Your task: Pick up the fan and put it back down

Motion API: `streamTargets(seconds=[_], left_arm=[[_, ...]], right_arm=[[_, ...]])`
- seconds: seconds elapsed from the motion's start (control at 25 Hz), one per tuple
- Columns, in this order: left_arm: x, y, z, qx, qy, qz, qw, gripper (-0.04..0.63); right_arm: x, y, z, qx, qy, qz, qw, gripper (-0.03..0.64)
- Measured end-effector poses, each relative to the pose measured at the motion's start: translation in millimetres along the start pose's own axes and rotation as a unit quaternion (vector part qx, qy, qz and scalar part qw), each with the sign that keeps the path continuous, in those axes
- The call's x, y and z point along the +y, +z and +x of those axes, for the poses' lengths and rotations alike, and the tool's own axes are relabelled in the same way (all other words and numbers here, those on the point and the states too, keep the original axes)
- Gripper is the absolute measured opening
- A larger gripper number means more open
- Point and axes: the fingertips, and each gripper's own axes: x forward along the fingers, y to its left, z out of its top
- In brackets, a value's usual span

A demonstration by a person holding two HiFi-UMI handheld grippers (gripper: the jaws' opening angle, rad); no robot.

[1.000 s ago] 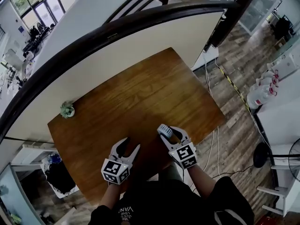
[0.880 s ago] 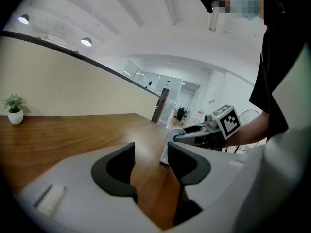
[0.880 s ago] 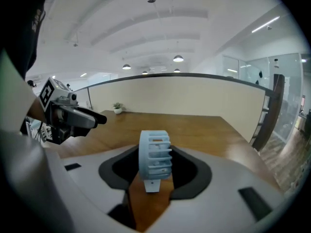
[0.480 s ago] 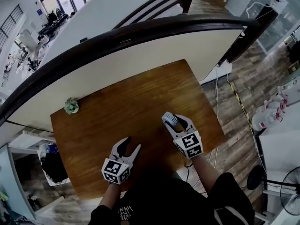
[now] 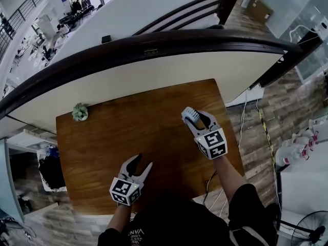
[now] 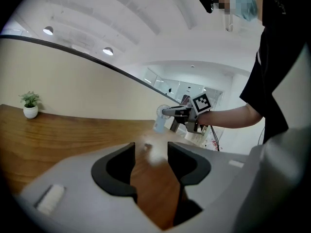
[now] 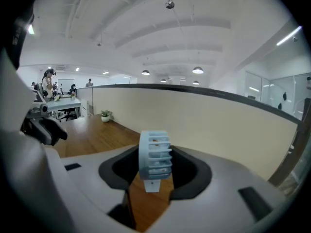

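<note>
The wooden counter (image 5: 128, 137) has plenty of bare wood below my right gripper (image 5: 198, 118). That gripper is clamped around the head of the small pale-blue fan (image 7: 155, 154), held above the counter's far right part. I'd lower it upright, stem first, and loosen only once it rests. My left gripper (image 5: 143, 161) hangs parted and empty near the front edge. The potted plant (image 5: 79, 111) is well apart.
</note>
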Motion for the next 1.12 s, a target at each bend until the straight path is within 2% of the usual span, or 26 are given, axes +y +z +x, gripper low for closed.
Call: streamTargets(seconds=[0.24,0.44,0.76,1.12], left_arm=[[7.2,-14.1,5.0,0.002,0.022,-0.007,0.9997,0.195],[16.5,-18.8,9.4,0.002,0.038,-0.014,0.9992,0.195],[21.7,-22.5,10.0,0.009,0.068,-0.043,0.9967,0.195],[29.9,-32.0,8.9,0.019,0.081,-0.042,0.9956,0.195]], right_arm=[[-37.5,3.0,44.5,0.001,0.0,-0.013,1.0,0.184],[-56.9,18.3,78.4,-0.02,0.007,-0.01,1.0,0.184],[-68.7,23.9,133.1,-0.019,0.031,-0.005,0.999,0.184],[-67.0,16.6,152.9,-0.025,0.041,0.01,0.999,0.186]])
